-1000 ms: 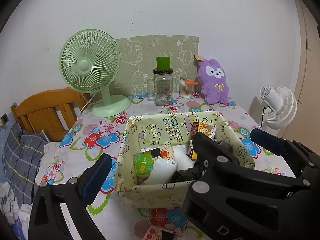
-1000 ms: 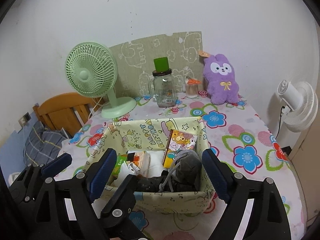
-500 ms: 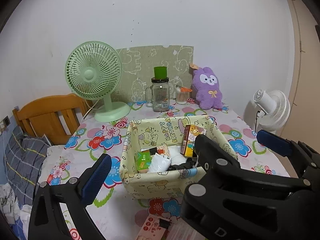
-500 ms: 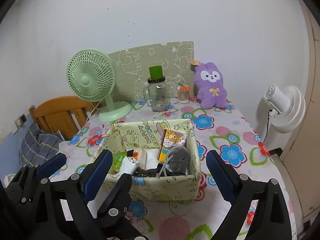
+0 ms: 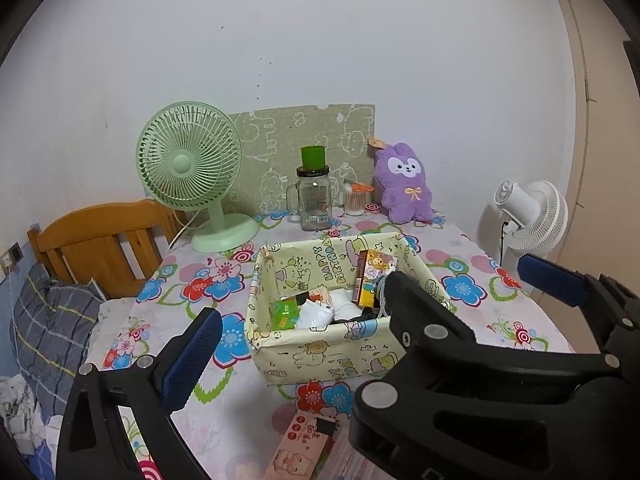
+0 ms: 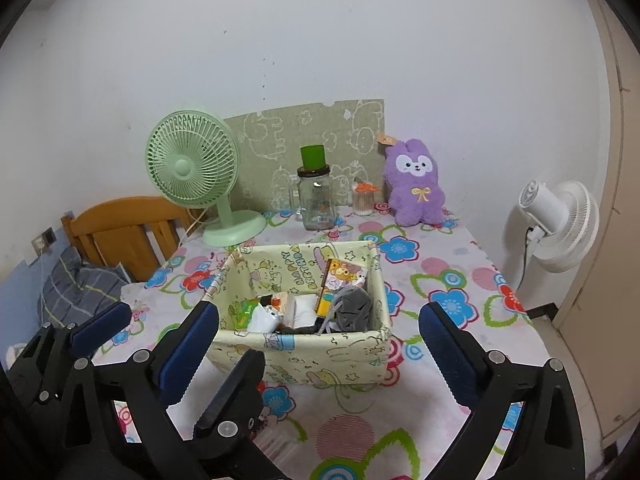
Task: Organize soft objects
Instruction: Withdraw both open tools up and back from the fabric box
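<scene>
Pale yellow, cartoon-printed fabric storage box (image 6: 304, 354) is sitting at the centre of the frame on the flower-patterned tablecloth (image 6: 448, 280), holding a grey drawstring pouch (image 6: 354, 312), white folded cloth (image 6: 304, 306) and a colourful cartoon carton (image 6: 340, 284). Right gripper (image 6: 316, 336), its blue-padded jaws having just been opening, is standing wide with nothing between them. Left gripper (image 5: 368, 308) is likewise gaping empty. Purple plush rabbit (image 6: 416, 184) is sitting upper right, well apart from the box.

Illumination: soft, even, indoor; shadows faint. No glare. Focus sharp throughout. Fisheye distortion bends edges; corners show dark vignetting.
</scene>
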`<state>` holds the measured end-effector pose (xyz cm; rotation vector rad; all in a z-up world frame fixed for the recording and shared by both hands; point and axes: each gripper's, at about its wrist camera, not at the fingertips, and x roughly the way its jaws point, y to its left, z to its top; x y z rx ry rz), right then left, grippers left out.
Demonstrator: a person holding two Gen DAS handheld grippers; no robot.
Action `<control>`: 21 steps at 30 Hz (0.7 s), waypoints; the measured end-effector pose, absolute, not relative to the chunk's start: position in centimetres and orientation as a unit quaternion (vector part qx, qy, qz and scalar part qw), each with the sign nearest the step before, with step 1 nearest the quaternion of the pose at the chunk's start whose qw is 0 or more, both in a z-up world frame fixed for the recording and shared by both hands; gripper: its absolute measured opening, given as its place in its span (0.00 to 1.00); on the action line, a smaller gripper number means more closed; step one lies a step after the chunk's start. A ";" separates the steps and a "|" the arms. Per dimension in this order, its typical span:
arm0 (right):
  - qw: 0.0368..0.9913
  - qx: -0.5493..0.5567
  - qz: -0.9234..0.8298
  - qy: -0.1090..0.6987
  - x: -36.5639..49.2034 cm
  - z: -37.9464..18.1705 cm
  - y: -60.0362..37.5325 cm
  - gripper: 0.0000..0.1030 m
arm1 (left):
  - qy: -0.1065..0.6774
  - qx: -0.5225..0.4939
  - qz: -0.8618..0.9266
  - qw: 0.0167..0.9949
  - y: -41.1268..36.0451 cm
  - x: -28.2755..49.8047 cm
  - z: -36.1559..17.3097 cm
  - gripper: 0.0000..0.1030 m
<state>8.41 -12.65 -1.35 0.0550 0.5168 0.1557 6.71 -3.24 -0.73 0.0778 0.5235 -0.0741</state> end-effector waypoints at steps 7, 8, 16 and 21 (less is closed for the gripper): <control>0.967 0.022 0.066 0.245 6.8 -1.3 -13.0 1.00 | 0.253 0.037 -0.043 0.966 -3.4 5.7 -0.9 1.00; 0.967 0.022 0.065 0.245 6.8 -1.4 -13.1 1.00 | 0.253 0.037 -0.045 0.966 -3.3 5.6 -1.0 1.00; 0.967 0.020 0.057 0.247 5.7 -2.1 -13.1 1.00 | 0.253 0.035 -0.056 0.965 -3.4 4.5 -1.8 1.00; 0.967 0.022 0.054 0.248 5.1 -2.5 -13.2 1.00 | 0.250 0.035 -0.058 0.966 -3.3 3.9 -2.1 1.00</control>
